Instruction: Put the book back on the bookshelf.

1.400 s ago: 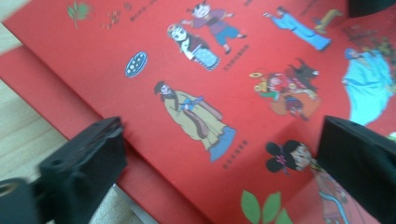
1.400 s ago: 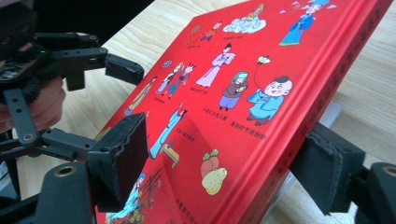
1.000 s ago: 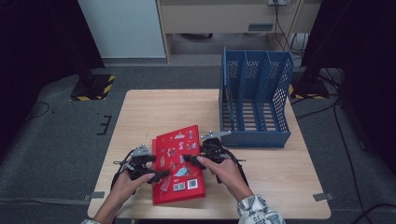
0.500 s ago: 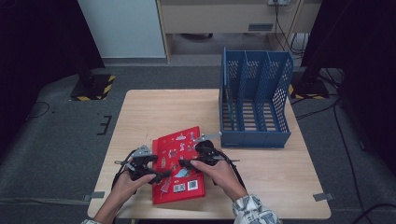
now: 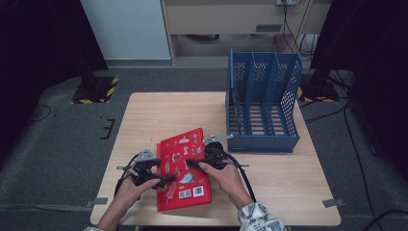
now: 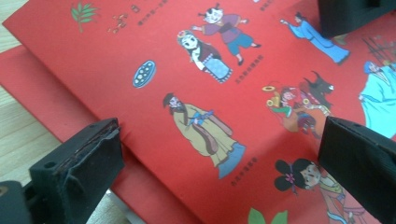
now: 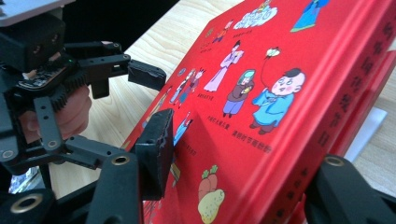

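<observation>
A red picture book (image 5: 183, 168) with cartoon figures on its cover (image 6: 201, 116) lies on the wooden table (image 5: 159, 115), on top of a second red layer (image 6: 56, 112). My right gripper (image 5: 191, 163) holds its right, spine side. In the right gripper view its jaws (image 7: 252, 163) have just been closing, one pad on the cover and the other under the spine (image 7: 336, 112), which is tilted up. My left gripper (image 5: 165, 180) is at the book's left edge, its jaws (image 6: 222, 140) open wide across that edge without touching it.
A blue perforated file rack (image 5: 262, 110) with three slots stands on the table's far right, just beyond the book. Bare wood lies to the far left and at the right front. The table's front edge (image 5: 216, 224) runs just below the hands.
The right gripper's jaws have narrowed onto the book's right edge, and that hand has edged slightly left. The left gripper has stayed put and stays open.
</observation>
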